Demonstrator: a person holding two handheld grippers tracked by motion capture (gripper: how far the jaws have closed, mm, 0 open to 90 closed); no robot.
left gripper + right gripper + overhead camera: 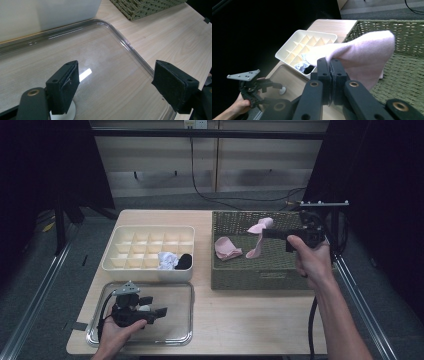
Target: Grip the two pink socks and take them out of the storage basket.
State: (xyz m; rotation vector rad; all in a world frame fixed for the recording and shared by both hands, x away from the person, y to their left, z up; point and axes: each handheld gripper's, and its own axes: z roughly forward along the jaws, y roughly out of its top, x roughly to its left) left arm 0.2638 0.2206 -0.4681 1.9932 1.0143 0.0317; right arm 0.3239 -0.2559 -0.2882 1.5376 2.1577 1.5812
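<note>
Broadly, we see a pale wooden table (240, 320) carrying three containers. At its far right sits the green woven basket (272, 265), the biggest of them. To its left stands the cream divider box (125, 265) — its near row holds a light blue-and-white bundle (167, 260) and, just beside it, a black bundle (184, 261). In front of that box lies the clear tray (175, 335), near the table's front edge.

Over the basket we find the right gripper (264, 233), pointing leftward from the person's right hand (312, 262). Its jaws are clamped tight on a pink sock (257, 240), which hangs from them above the basket floor; in the right gripper view the pink cloth drapes across the pinched pads. A second pink sock (227, 248) lies crumpled on the basket floor, a little to the left of the hanging one.

Over the clear tray sits the left gripper (115, 85), held in the left hand (117, 335) — its jaws stand wide apart with nothing between them. A small white disc (63, 113) lies on the tray by one pad.
</note>
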